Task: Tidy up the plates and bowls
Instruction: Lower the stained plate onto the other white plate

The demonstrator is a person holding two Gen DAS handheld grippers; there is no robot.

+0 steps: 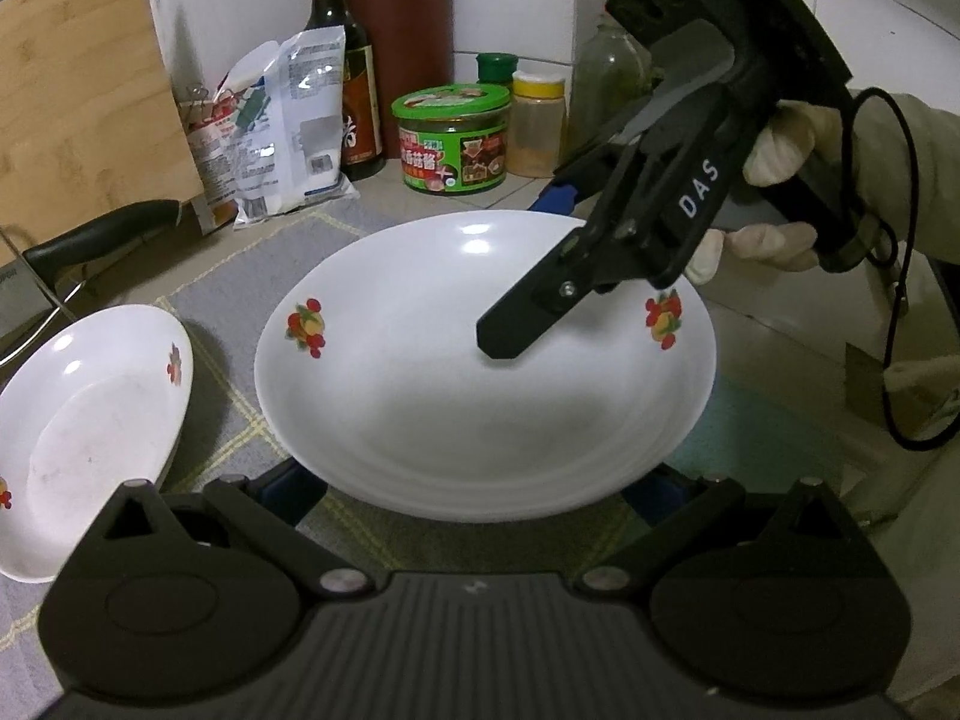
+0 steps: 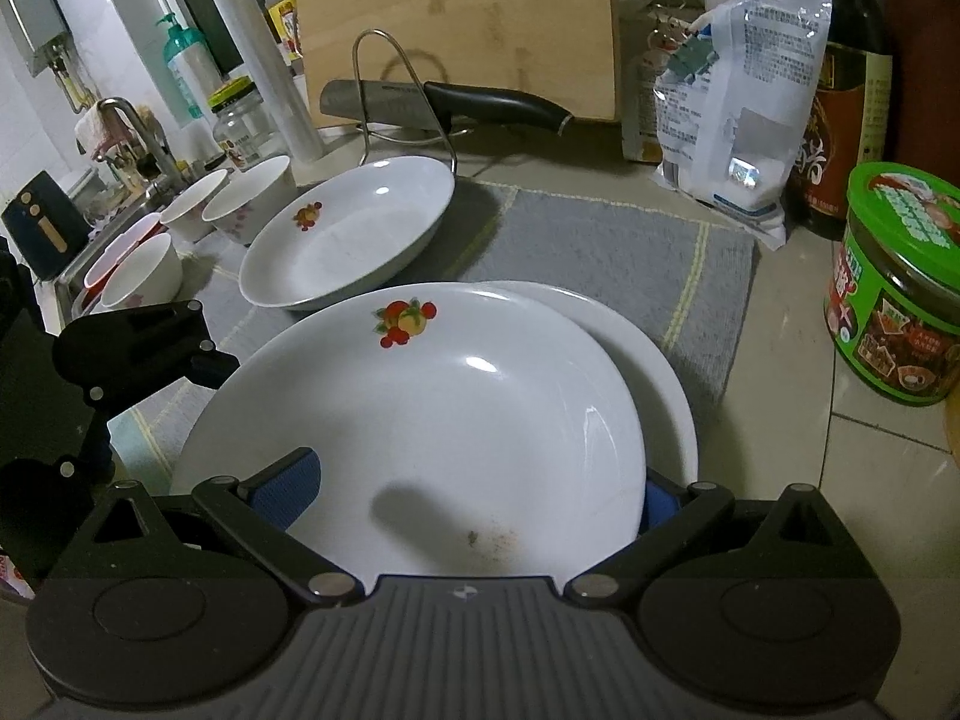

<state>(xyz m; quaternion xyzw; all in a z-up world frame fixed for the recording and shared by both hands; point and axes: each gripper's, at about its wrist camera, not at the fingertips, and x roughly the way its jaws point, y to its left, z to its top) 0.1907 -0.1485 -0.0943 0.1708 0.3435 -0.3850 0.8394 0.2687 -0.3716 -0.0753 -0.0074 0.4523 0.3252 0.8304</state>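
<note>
A white plate with fruit prints (image 1: 480, 372) (image 2: 432, 420) is held a little above a second white plate (image 2: 660, 372) on the grey mat. My right gripper (image 1: 540, 276) (image 2: 474, 498) is shut on the top plate's rim, one finger over the inside and one under it. My left gripper (image 1: 474, 492) (image 2: 198, 354) has its blue pads at the opposite rim, jaws wide apart under the plate; its grip is hidden. A third fruit-print plate (image 1: 90, 432) (image 2: 354, 234) lies further left on the mat. Several white bowls (image 2: 198, 216) stand beyond it by the sink.
A grey mat (image 2: 600, 252) covers the counter. Behind stand a bamboo cutting board (image 2: 456, 24), a black-handled knife (image 2: 456, 105) on a wire rack, a white bag (image 2: 732, 120), a sauce bottle (image 1: 342, 60), a green tub (image 1: 453, 141) (image 2: 900, 288) and spice jars (image 1: 537, 123).
</note>
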